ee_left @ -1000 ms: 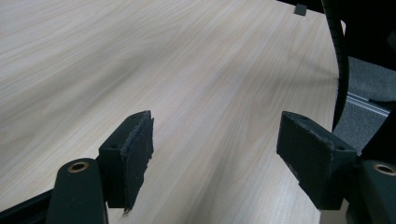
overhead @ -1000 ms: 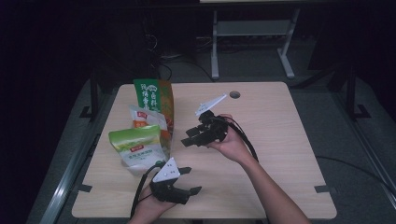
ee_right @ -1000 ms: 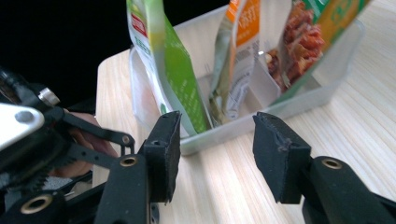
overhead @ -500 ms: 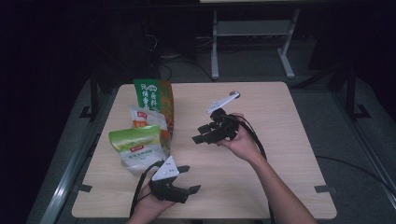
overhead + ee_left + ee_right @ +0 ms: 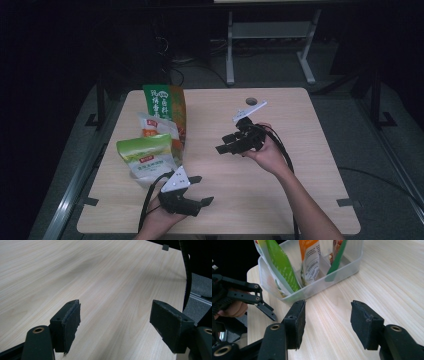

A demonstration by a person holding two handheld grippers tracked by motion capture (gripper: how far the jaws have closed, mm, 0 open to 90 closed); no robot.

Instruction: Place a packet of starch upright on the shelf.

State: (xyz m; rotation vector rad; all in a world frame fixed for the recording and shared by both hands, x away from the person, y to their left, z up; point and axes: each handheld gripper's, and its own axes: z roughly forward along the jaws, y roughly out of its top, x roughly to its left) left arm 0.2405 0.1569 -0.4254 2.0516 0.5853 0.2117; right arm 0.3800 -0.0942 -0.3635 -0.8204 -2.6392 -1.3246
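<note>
three snack pouches (image 5: pixel 309 262) already standing upright inside clear bin (image 5: pixel 322 285). right gripper (image 5: pixel 327 322) empty, fingers just opening, apart, near bin on table (image 5: pixel 280 185). left gripper (image 5: pixel 117 327) idle, fingers apart, below bin. seemingly nothing left.

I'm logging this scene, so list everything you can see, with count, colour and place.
table: one, light wood, centre of the high view
clear tub: one, see-through plastic, at the table's left side
snack bags: three, standing in the tub; green and orange bag at the back, white and orange bag in the middle, light green bag in front
metal stand: one, pale grey, on the floor beyond the table
left gripper: black, open, empty, at the near edge
right gripper: black, jaws just opening, empty, mid-table, pointing at the tub
</note>
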